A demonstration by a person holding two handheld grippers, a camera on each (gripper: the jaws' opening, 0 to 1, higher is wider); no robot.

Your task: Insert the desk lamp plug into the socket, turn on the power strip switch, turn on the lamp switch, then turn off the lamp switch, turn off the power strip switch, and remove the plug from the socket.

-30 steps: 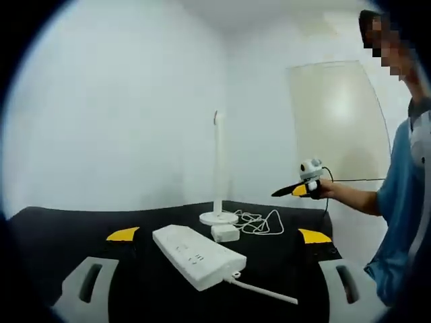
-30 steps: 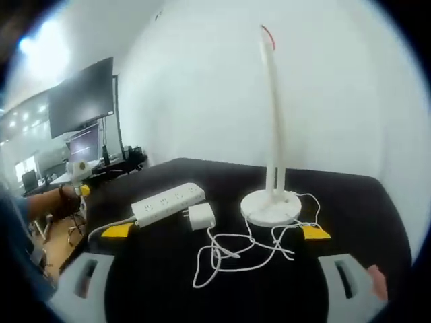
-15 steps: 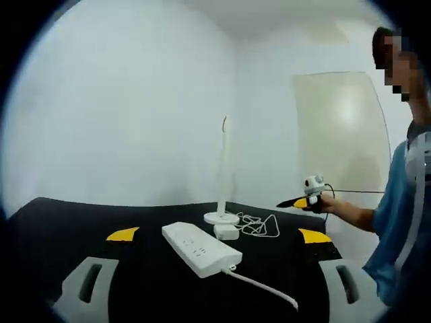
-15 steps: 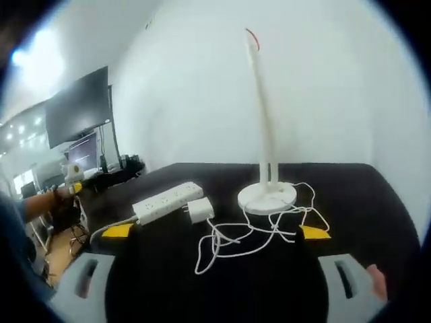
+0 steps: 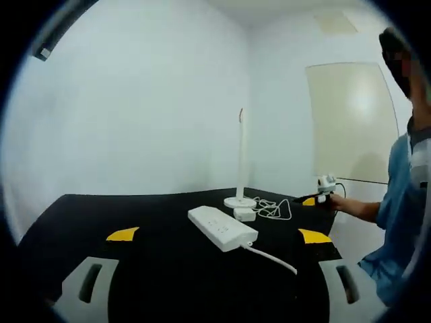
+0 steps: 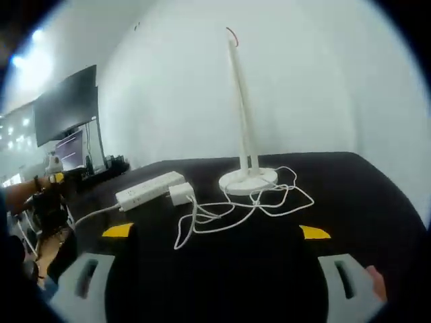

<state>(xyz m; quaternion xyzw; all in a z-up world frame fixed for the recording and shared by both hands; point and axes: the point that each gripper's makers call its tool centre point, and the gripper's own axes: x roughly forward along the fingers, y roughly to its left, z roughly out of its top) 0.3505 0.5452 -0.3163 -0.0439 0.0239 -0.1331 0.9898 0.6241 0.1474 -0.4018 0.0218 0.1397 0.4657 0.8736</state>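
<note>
Operator: Status of both grippers?

Inspector: Left gripper (image 5: 215, 237) has its jaws spread wide at the bottom of the left gripper view, holding nothing. Right gripper (image 6: 215, 232) is likewise wide apart in the right gripper view, holding nothing.

Operator: Location of task items?

Inspector: Power strip (image 5: 222, 228) lies on the black table (image 5: 101, 215), centre of the left gripper view, its cord (image 5: 273, 259) running toward lower right. Plug (image 5: 245, 214) rests just beside the strip's far end; whether it touches cannot be told. Desk lamp (image 5: 240, 161) stands upright behind it, centre frame. In the right gripper view, the lamp's loose cable (image 6: 236, 208) lies coiled in front of its base, at centre.
</note>
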